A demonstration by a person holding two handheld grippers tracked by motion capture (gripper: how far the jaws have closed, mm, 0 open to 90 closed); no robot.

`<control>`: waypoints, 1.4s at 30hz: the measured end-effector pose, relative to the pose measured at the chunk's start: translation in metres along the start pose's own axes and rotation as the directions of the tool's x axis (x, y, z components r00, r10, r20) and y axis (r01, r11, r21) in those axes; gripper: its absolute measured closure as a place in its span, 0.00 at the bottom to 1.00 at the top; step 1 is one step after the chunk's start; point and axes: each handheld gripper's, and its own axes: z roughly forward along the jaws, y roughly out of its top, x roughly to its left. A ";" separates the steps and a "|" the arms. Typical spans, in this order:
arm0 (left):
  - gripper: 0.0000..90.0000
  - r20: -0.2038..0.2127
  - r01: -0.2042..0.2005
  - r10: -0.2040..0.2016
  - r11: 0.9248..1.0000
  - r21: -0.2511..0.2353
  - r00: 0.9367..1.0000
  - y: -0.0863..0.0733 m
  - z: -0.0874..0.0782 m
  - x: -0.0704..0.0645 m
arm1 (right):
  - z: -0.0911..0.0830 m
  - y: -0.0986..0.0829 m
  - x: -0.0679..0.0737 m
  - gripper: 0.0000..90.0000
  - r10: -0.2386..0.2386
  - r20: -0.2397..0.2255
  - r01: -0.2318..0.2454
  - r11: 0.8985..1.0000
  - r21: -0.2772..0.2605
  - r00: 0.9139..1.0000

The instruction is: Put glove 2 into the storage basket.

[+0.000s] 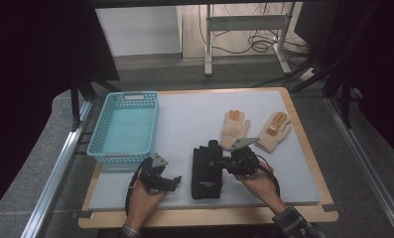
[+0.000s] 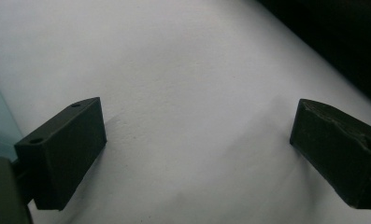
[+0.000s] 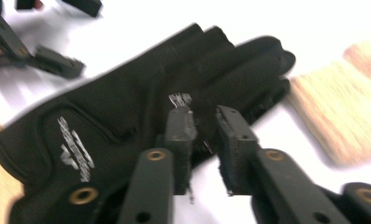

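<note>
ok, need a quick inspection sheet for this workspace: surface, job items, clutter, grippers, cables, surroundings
Surface: pale grey mat on a wooden-edged table.
Job's things: black glove lies flat at the near middle, with white print on its cuff.
Clutter: empty turquoise basket at left; two beige gloves lie palm up beyond the black one.
Grippers: left gripper over bare mat, jaws wide apart, holding nothing; right gripper at the black glove's edge, jaws nearly together; whether they pinch fabric is unclear.
Cables: a black cable trails from each gripper.
Surroundings: metal rails beside the table; a stand and loose cables on the floor beyond.
</note>
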 end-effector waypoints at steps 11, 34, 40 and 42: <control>0.06 -0.010 0.002 -0.002 1.000 0.019 1.000 -0.004 -0.008 0.002 | 0.005 -0.037 -0.001 0.98 -0.024 -0.068 0.027 0.999 0.045 0.997; 0.02 -0.036 0.037 -0.036 0.999 0.010 0.999 -0.028 -0.027 0.027 | 0.048 -0.020 0.036 0.97 -0.084 -0.151 0.088 0.996 0.020 0.985; 0.02 -0.032 0.040 -0.040 0.999 0.011 0.999 -0.028 -0.026 0.028 | 0.035 -0.023 0.030 0.93 -0.093 -0.126 0.096 0.995 0.015 0.988; 0.02 -0.031 0.042 -0.041 0.999 0.010 0.999 -0.028 -0.026 0.028 | 0.026 -0.025 0.023 0.91 -0.083 -0.100 0.084 0.996 0.004 0.992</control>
